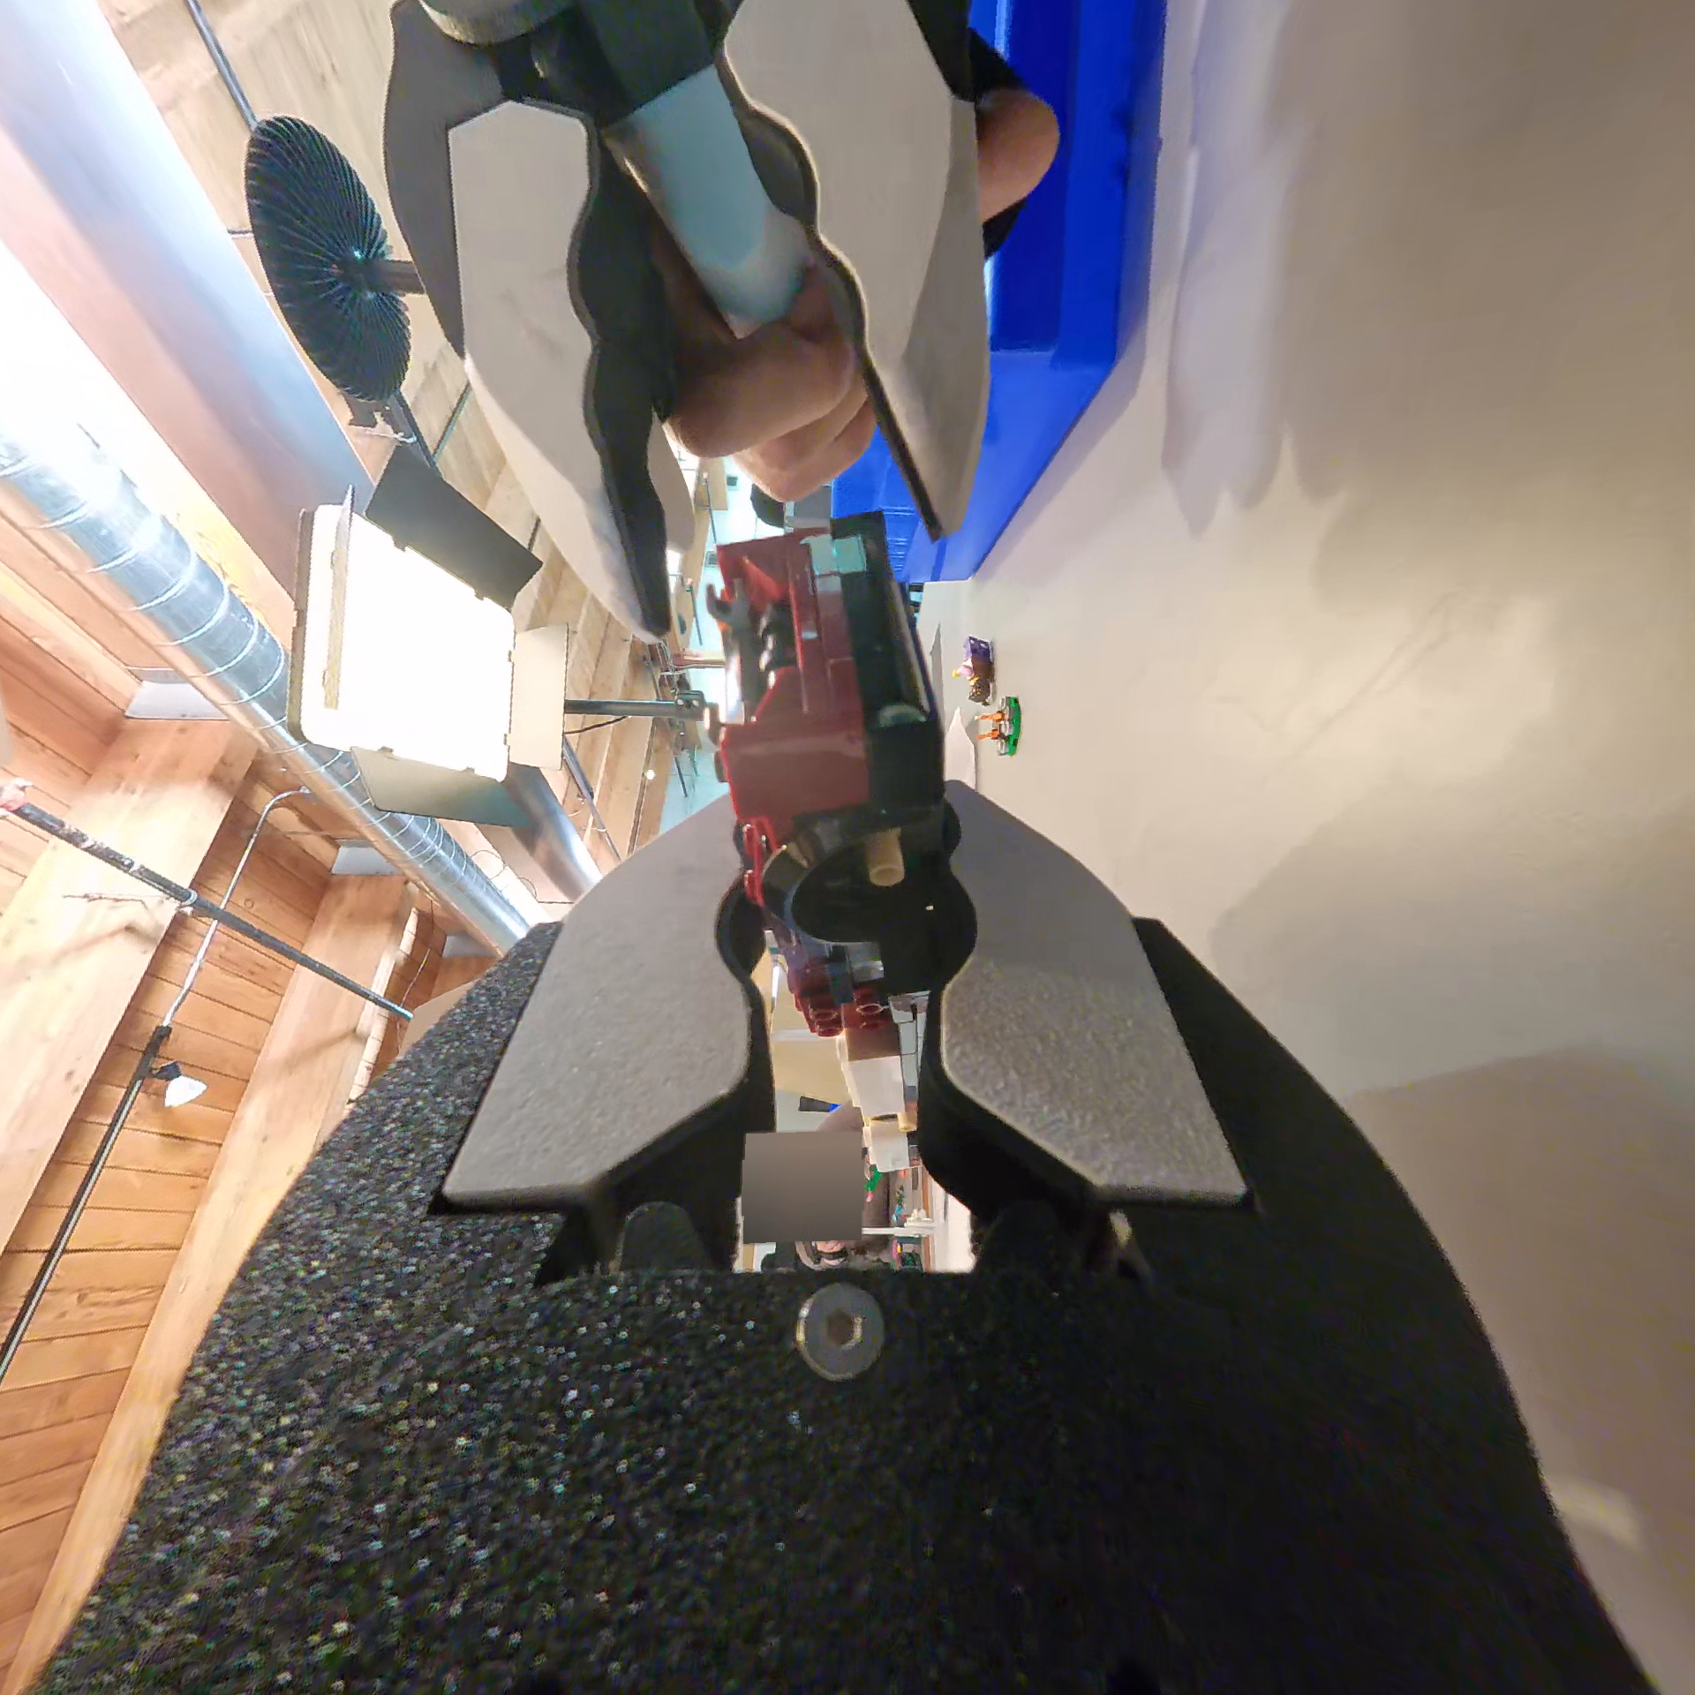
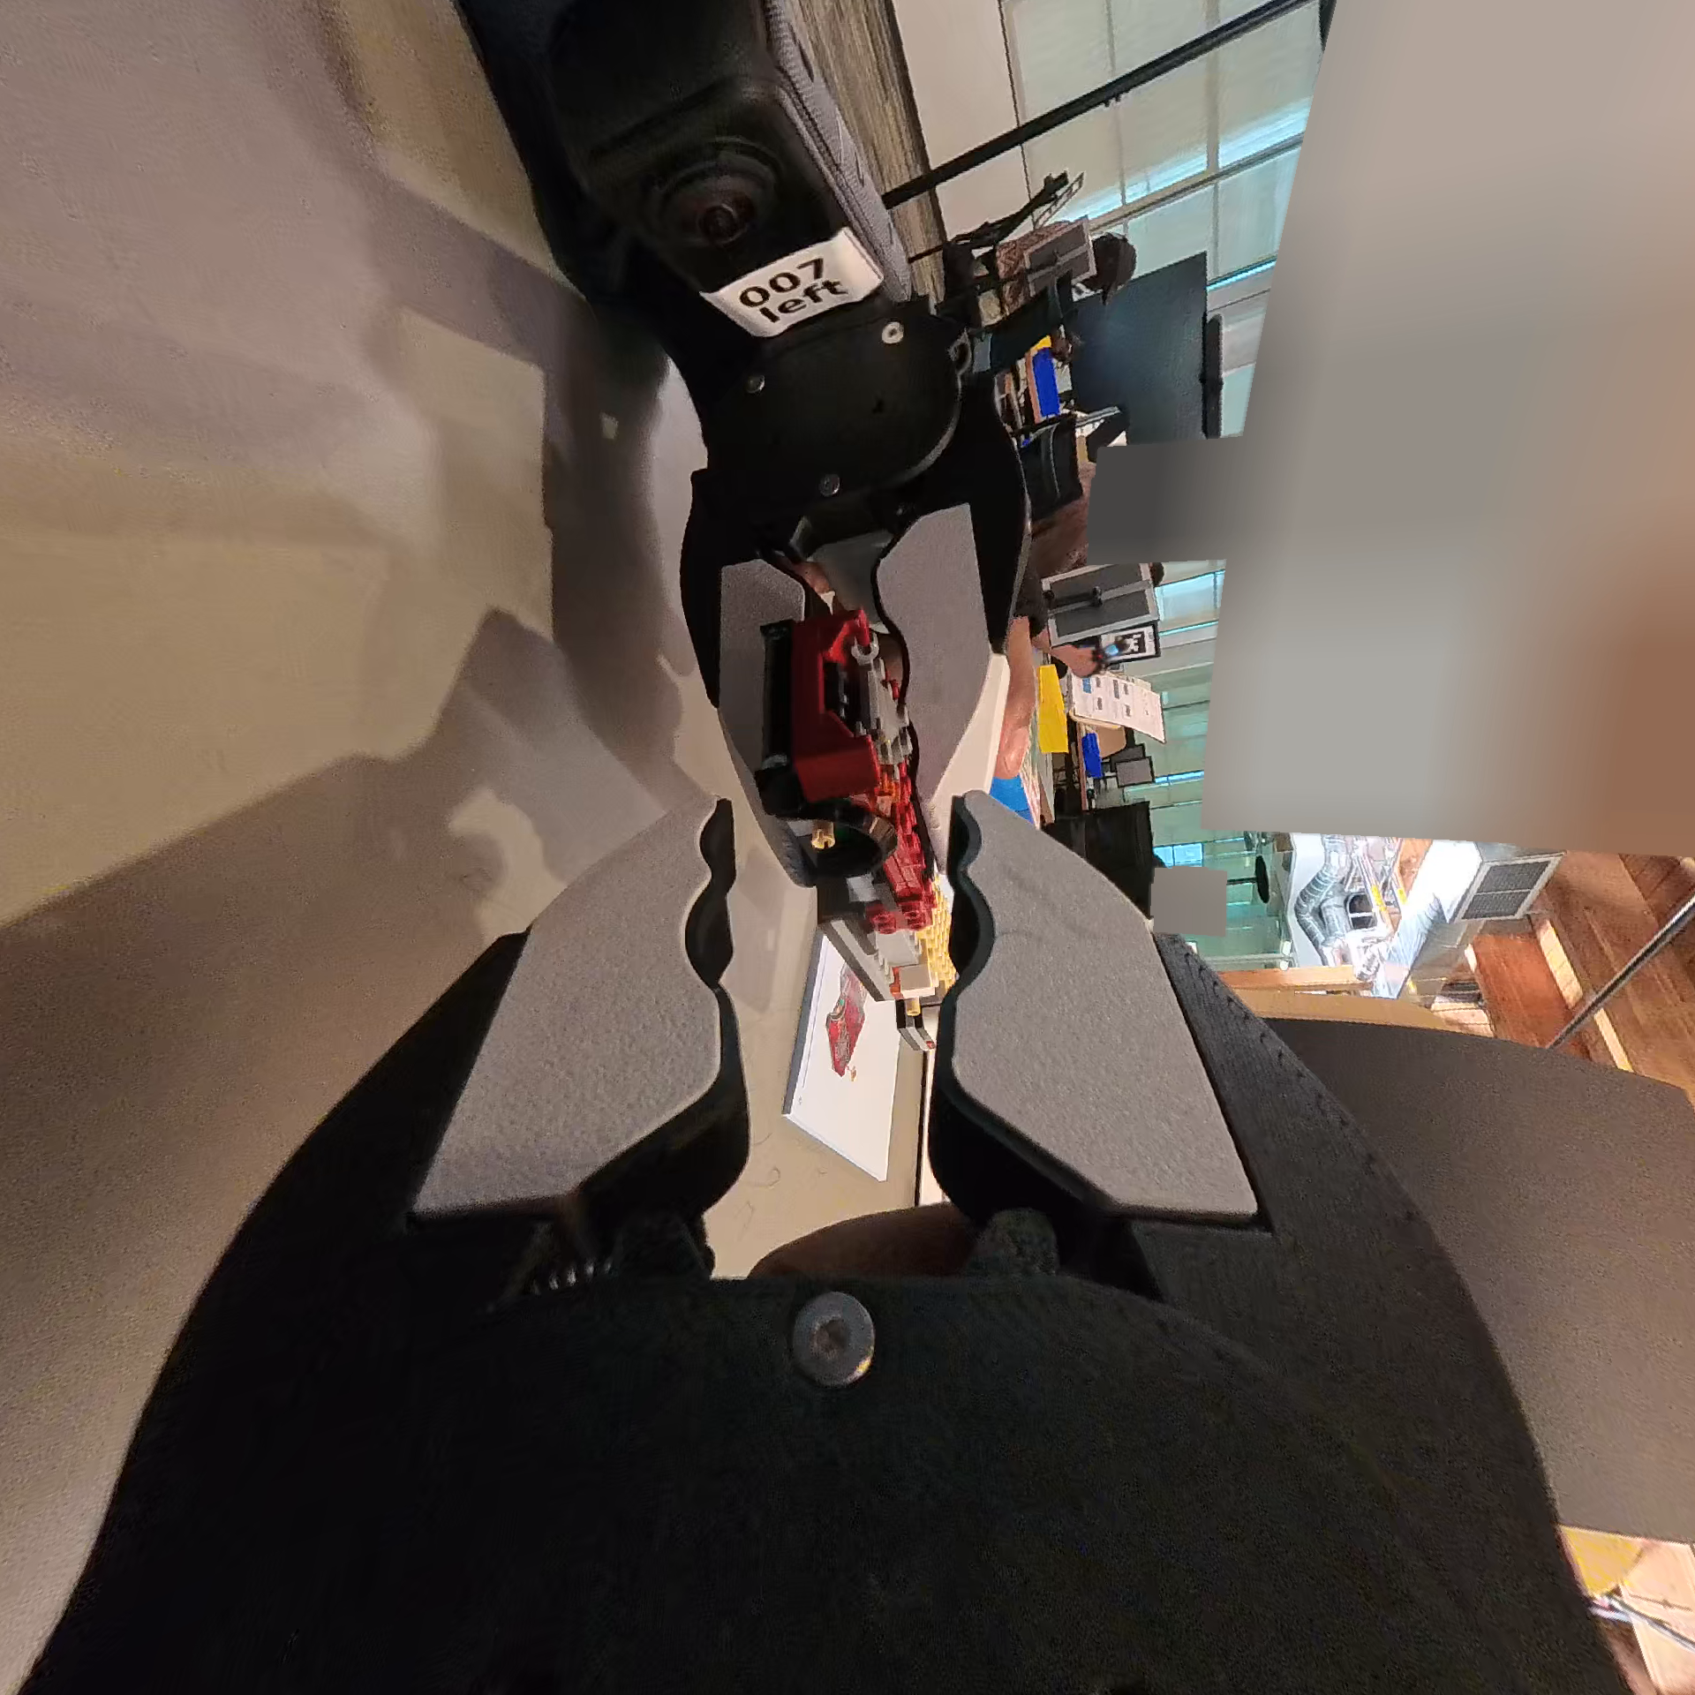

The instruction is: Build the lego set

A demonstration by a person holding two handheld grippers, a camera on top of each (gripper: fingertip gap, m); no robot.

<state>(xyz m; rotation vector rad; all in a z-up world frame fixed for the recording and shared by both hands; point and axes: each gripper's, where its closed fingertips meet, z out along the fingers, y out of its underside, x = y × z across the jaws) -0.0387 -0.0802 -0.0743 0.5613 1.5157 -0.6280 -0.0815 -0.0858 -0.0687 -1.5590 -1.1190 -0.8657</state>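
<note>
Left jaws: the left gripper (image 1: 848, 880) is clamped on a dark red and black brick-built toy locomotive (image 1: 825, 734), pads pressing its sides.
Right jaws: the right gripper (image 2: 839, 853) stands spread, gripping nothing, fingertips just short of the model's black round front end.
Locomotive: held in the air above the pale surface (image 1: 1376, 642).
Nearby: small brick figures (image 1: 995, 697) on the surface; a blue bin (image 1: 1073, 229) beyond; a printed sheet (image 2: 848, 1064) below the model.
Risk: the grip falls on plug-together bricks, so a sideways nudge from the spread jaws could, I judge, snap pieces off or twist the model loose.
</note>
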